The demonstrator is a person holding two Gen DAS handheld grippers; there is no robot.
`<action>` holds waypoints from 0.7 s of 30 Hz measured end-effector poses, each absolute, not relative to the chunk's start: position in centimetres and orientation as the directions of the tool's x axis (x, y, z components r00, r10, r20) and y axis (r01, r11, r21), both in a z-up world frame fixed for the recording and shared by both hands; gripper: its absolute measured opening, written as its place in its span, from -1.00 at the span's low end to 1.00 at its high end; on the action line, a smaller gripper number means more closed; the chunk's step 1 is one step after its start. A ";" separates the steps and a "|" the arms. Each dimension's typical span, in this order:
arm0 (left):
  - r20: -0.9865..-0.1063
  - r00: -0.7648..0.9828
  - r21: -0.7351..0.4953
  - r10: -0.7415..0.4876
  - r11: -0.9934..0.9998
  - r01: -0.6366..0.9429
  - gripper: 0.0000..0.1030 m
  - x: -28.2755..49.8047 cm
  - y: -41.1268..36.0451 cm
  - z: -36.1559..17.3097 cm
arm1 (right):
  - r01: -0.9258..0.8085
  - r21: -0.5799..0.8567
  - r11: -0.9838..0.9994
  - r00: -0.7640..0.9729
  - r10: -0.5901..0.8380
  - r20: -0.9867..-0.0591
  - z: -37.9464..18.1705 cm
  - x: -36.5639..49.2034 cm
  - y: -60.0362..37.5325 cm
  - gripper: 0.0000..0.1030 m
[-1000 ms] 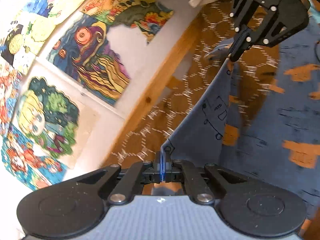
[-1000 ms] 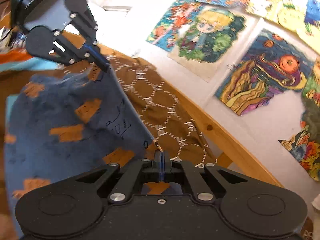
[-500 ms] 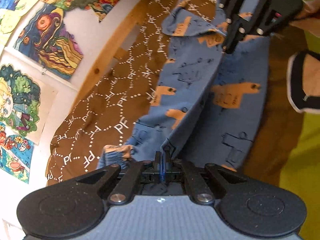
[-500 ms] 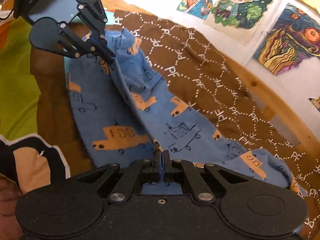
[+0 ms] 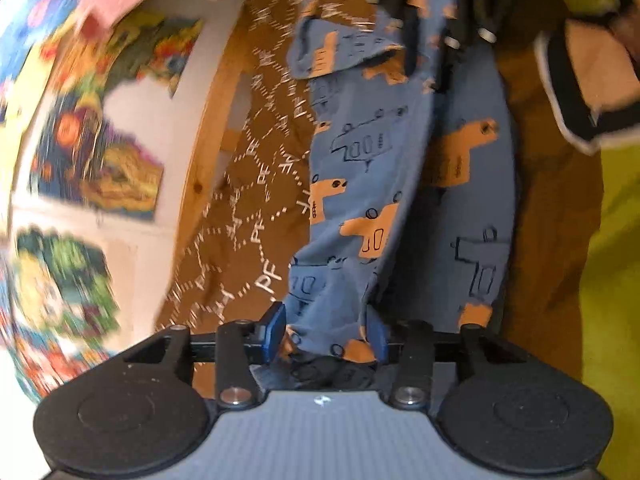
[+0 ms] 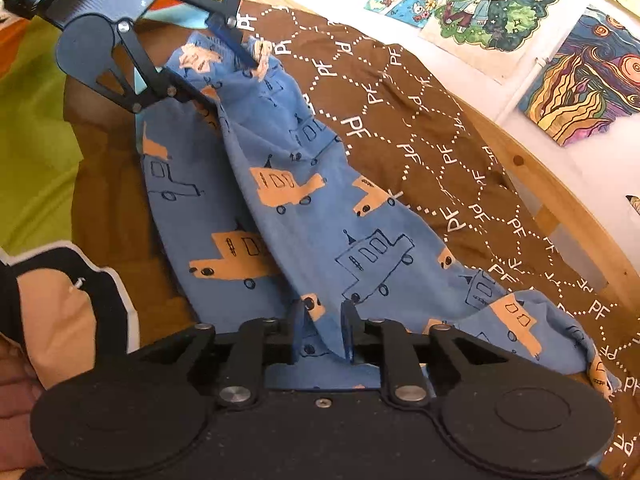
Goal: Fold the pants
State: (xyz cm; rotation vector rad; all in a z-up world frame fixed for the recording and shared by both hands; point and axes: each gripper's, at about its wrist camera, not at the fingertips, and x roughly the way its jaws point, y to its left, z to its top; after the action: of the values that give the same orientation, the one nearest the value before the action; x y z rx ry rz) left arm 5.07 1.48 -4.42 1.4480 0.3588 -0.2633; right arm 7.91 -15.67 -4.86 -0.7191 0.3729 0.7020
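Both hand-held grippers, left (image 5: 326, 334) and right (image 6: 324, 330), gape over rumpled blue truck-print pants (image 6: 320, 216).

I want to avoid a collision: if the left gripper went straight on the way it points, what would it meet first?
The blue pants, whose fabric already lies between the open left gripper and stretches ahead. Beyond that stands the right gripper, though depth is unclear.

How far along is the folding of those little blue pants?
Early on. Done: the pants look folded lengthwise, one leg laid over the other on the brown blanket. In hand: both jaws stand open, so the left gripper and right gripper appear to be letting go, cloth lying between their fingers. Left: folding the long strip crosswise and smoothing the bunched edge.
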 end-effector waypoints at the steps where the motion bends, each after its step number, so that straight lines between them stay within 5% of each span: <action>1: -0.388 0.920 0.920 0.045 0.067 0.385 0.04 5.2 1.5 -4.7 | -0.693 -0.478 0.540 0.718 0.448 -0.533 -4.9 8.0 -15.6 -0.49; 11: -0.478 0.876 0.863 0.069 -0.147 0.483 0.39 5.4 3.2 -4.4 | -0.665 -0.497 0.557 0.743 0.425 -0.518 -4.8 8.7 -16.0 -0.50; 19: -0.500 0.864 0.829 0.060 -0.255 0.498 0.40 5.7 2.9 -5.5 | -0.660 -0.490 0.569 0.747 0.430 -0.506 -4.7 9.0 -16.2 -0.51; 21: -0.501 0.863 0.817 0.065 -0.292 0.496 0.15 5.8 2.9 -6.1 | -0.661 -0.488 0.570 0.746 0.432 -0.507 -4.8 9.0 -16.2 -0.57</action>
State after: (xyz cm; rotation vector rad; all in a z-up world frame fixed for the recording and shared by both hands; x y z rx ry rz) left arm 5.81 2.91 -6.08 1.8353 0.4227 -0.4464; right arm 8.95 -16.23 -4.78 -0.7135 0.3514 0.6566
